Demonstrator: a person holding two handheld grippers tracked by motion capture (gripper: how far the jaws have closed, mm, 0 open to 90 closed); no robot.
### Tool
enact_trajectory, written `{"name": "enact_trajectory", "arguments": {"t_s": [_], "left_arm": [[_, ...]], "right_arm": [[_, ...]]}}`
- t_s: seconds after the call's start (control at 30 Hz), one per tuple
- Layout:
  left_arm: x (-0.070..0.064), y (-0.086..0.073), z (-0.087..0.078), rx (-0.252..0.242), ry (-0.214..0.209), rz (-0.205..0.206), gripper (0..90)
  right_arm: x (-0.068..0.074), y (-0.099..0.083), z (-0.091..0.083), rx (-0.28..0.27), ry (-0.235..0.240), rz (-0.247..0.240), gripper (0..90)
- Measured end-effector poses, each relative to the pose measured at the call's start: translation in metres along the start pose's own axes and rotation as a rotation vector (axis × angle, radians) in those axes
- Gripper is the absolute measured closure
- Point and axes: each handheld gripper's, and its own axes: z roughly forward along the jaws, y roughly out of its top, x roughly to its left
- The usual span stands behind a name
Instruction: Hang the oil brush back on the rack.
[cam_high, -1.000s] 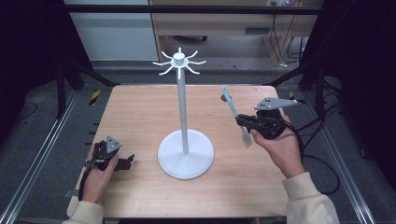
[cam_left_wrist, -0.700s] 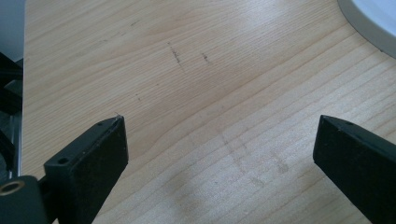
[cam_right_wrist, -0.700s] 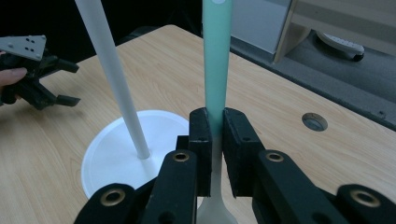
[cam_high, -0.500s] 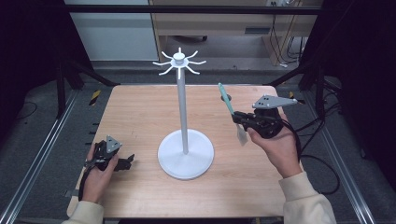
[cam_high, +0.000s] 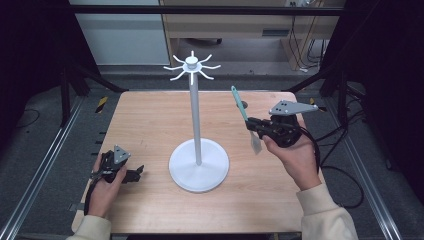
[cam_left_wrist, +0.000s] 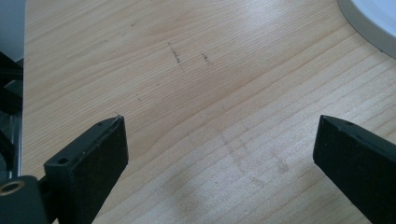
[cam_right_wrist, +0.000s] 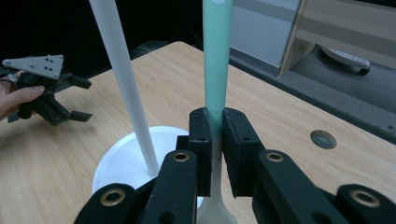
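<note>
A white hook stand (cam_high: 195, 120) rises from a round base (cam_high: 199, 165) at the table's middle, with a ring of hooks (cam_high: 191, 67) on top. My right gripper (cam_high: 251, 125) is held above the table to the right of the pole, shut on a spatula with a teal handle (cam_high: 239, 104) and a pale blade (cam_high: 255, 143) hanging below. In the right gripper view the jaws clamp the teal handle (cam_right_wrist: 217, 60), and the pole (cam_right_wrist: 123, 79) stands to its left. My left gripper (cam_high: 137, 174) rests open on the table at front left, with bare wood between its jaws (cam_left_wrist: 219, 140).
The stand's base edge (cam_left_wrist: 373, 18) shows at the top right of the left gripper view. The wooden table (cam_high: 150, 120) sits in a metal frame, with dark floor around it. A cable (cam_high: 345, 175) trails off to the right of the right hand.
The right gripper has carried the spatula slightly left and upward, closer to the stand's pole. The left hand and its gripper have stayed put.
</note>
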Motion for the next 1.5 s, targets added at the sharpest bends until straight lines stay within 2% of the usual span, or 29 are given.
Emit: {"name": "enact_trajectory", "arguments": {"t_s": [0.5, 1.5], "left_arm": [[0.0, 0.0, 0.0, 0.001, -0.001, 0.001, 2.7], [0.0, 0.0, 0.0, 0.001, -0.002, 0.003, 2.8]], "right_arm": [[0.007, 0.007, -0.005, -0.048, 0.019, -0.002, 82.1], [0.038, 0.029, -0.026, -0.161, 0.07, -0.038, 82.1]]}}
